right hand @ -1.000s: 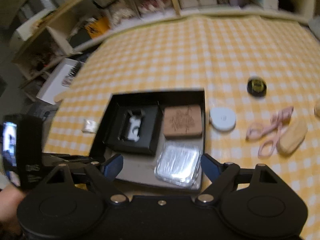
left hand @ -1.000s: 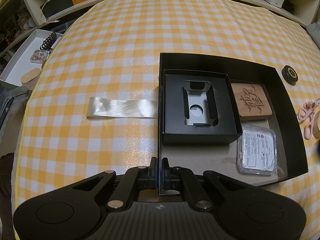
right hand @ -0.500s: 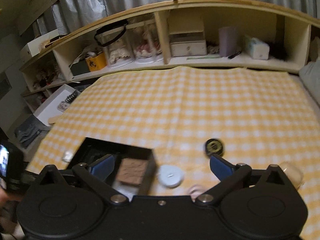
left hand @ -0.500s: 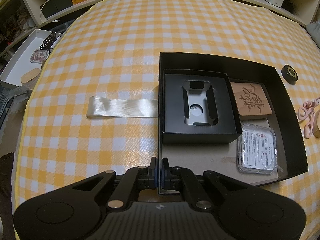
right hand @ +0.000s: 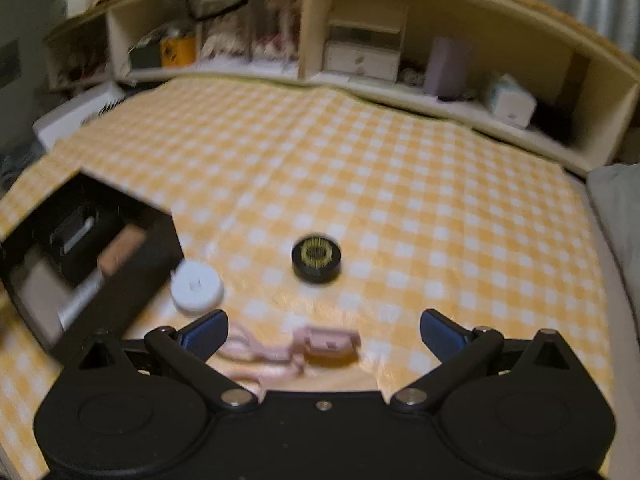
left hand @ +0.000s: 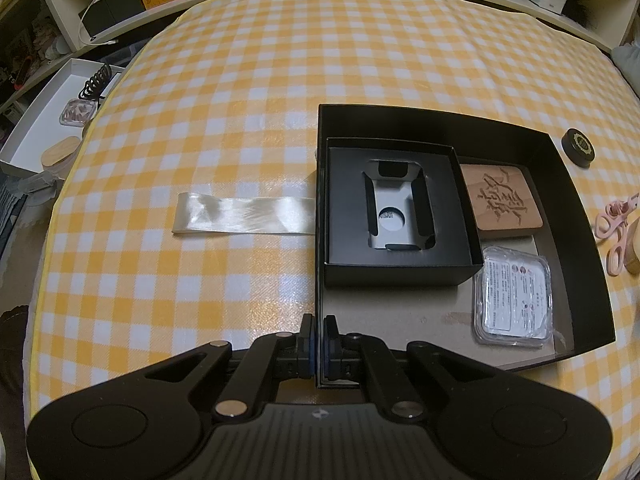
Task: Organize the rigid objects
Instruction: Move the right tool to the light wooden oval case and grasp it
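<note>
Two grippers at work over the yellow-checked tablecloth (left hand: 280, 80). Left gripper (left hand: 319, 338) clamps the near-left wall of the large black cardboard box (left hand: 440, 120), steadying it. Right gripper (right hand: 322, 330), fingers spread wide and empty, hovers over the pink plastic scissors (right hand: 276, 350). Likely next: lower, close on them.

Cloth (left hand: 280, 80): yellow-and-white check. Large box (left hand: 576, 240): black walls, grey-brown floor. Inner box (left hand: 400, 272): black. Carved block (left hand: 502, 200): tan wood. Round disc (right hand: 316, 260): black, gold centre. Round case (right hand: 196, 288): white. Scissors (right hand: 260, 354): pale pink. Ribbon (left hand: 244, 220): pearly white.
</note>
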Demonstrator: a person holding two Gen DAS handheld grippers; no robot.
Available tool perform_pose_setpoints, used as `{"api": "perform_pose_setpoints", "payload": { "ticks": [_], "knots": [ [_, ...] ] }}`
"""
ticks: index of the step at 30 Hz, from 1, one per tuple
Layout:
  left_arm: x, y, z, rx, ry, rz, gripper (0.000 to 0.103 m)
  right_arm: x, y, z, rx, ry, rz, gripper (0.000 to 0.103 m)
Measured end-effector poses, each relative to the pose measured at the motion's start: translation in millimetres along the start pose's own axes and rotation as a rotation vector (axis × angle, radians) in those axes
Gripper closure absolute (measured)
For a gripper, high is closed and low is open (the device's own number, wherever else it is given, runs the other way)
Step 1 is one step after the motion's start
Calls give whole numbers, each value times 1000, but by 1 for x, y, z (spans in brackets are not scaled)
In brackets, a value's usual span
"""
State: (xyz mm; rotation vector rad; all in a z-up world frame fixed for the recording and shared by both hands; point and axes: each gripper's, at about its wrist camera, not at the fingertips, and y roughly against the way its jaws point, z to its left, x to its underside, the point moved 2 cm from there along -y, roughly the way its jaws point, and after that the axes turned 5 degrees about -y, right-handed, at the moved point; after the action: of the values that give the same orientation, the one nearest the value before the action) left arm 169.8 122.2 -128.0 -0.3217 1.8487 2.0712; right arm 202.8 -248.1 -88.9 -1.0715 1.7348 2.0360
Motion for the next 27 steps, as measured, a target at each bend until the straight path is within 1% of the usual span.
{"api": "perform_pose_setpoints", "payload": {
  "ticks": [4, 7, 10, 12, 15, 20, 27],
  "knots": [
    [0, 0, 0, 1, 0, 0, 99, 14, -15, -7, -59, 17, 42, 0],
    [0, 0, 0, 1, 1, 0, 99, 20, -26, -9, -80, 47, 64, 0],
    [0, 0, 0, 1, 0, 0, 99, 27, -40, -11, -90, 38, 114, 0],
    [0, 0, 0, 1, 1, 0, 99, 33, -46, -11, -113, 35, 145, 0],
    [0, 0, 0, 1, 1, 0, 99, 36, -48, -6, -168, 17, 184, 0],
    [0, -1, -1, 4, 5, -1, 99, 32, -45, 11, -242, 55, 220, 0],
    [2, -1, -3, 8, 14, -6, 99, 32, -49, 26, -156, 184, 225, 0]
  ]
}}
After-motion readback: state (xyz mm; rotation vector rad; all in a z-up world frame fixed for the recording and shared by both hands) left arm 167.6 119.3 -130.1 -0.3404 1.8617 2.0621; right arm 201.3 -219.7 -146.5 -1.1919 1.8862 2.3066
